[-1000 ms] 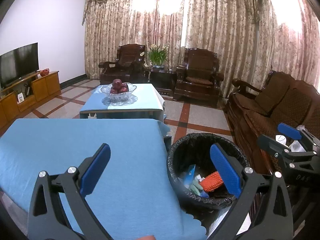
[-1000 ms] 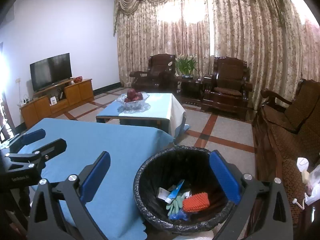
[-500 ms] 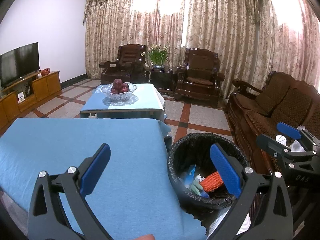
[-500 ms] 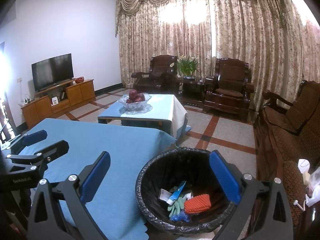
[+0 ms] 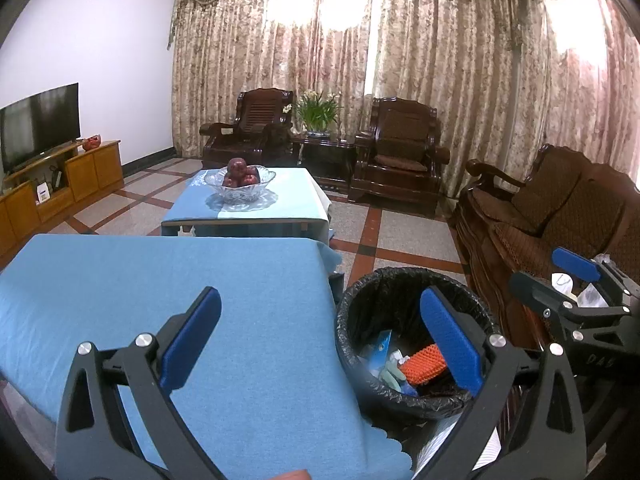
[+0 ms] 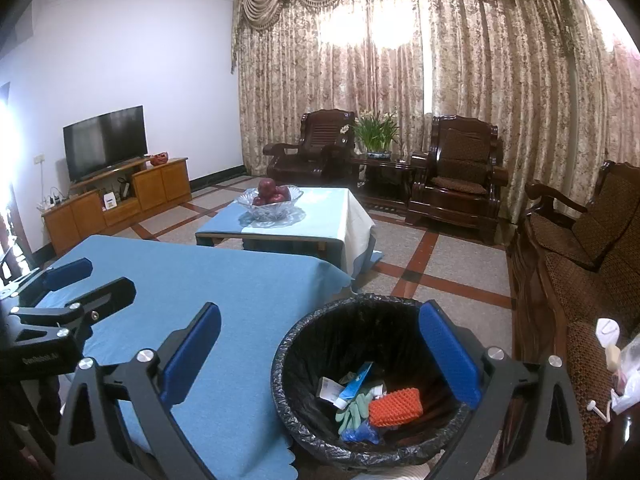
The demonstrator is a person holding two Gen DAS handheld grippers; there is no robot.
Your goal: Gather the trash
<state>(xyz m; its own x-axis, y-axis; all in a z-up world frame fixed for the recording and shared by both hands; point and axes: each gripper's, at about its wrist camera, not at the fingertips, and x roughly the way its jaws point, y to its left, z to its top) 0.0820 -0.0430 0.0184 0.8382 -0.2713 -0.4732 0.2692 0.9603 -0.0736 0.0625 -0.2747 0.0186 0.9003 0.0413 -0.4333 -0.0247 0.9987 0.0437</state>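
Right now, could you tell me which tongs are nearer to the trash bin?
Right. The right tongs hang partly over the trash bin; the left tongs hang mostly over the blue tablecloth, the bin beyond their right finger.

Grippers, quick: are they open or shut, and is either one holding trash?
Left gripper: open, holding nothing.
Right gripper: open, holding nothing.

Daylight glows through the patterned curtains, blowing out patches near the top of both views. The room reads evenly lit and sharp at centre. Fisheye bending curves the walls, with black vignetting in every corner. White glare flares at the right-wrist view's left edge.
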